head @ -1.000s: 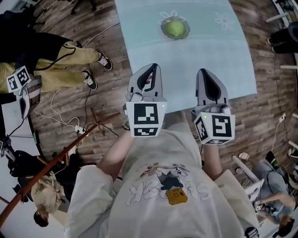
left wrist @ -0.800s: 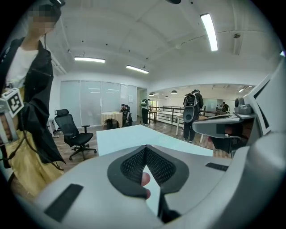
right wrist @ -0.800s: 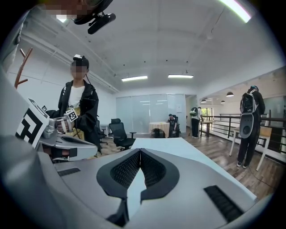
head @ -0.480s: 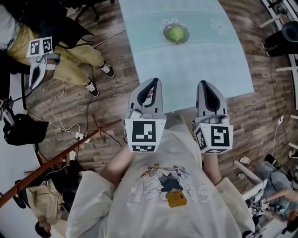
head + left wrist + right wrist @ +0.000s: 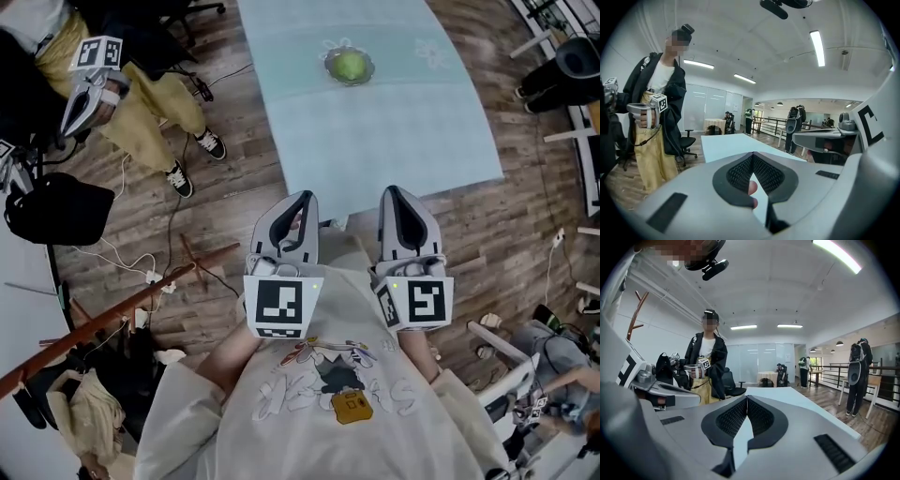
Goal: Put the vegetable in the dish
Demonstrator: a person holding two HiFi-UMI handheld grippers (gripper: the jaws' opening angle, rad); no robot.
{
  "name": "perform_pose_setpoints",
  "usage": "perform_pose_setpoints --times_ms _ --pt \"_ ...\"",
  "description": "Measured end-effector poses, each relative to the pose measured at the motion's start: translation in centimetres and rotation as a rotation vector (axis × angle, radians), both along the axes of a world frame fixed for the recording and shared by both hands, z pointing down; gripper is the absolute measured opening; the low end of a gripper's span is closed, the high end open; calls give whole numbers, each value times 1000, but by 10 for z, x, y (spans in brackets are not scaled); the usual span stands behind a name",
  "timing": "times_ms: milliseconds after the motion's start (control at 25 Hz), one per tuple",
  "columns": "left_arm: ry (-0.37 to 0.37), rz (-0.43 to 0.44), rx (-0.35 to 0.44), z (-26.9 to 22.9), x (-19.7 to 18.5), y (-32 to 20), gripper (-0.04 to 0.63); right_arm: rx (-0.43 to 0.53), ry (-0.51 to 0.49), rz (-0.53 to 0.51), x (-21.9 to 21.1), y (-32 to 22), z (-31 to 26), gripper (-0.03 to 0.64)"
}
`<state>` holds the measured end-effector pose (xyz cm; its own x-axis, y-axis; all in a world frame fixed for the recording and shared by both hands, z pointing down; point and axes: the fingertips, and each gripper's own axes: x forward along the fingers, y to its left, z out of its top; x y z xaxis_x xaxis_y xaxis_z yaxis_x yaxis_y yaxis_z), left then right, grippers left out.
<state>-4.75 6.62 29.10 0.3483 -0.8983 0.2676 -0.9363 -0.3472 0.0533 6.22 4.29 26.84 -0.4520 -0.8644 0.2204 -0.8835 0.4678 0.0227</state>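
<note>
vegetable [image 5: 350,65] kind unclear, tiny in dish [image 5: 371,68]

No legible text or labels

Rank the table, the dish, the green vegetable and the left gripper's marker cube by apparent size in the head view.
1. table
2. left gripper's marker cube, though it is far nearer the camera, so its true rank is unsure
3. dish
4. green vegetable, inside the dish

Pale short-sleeved T-shirt [image 5: 234,412], possibly a cartoon print [image 5: 330,377] on chest.
</note>
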Motion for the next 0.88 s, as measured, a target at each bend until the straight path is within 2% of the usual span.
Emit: perform_pose_setpoints --times_ms 320,560,680,880 --pt "15 54 -2 5 5 57 6 -20 -34 52 -9 62 9 23" --pt "45 56 -15 6 0 83 6 -25 -37 68 -29 99 16 23" --pt "78 23 -57 6 -7 95 6 -14 3 55 -37 111 16 23" --pt "83 65 -48 6 -4 102 6 -8 -12 69 -41 115 16 23"
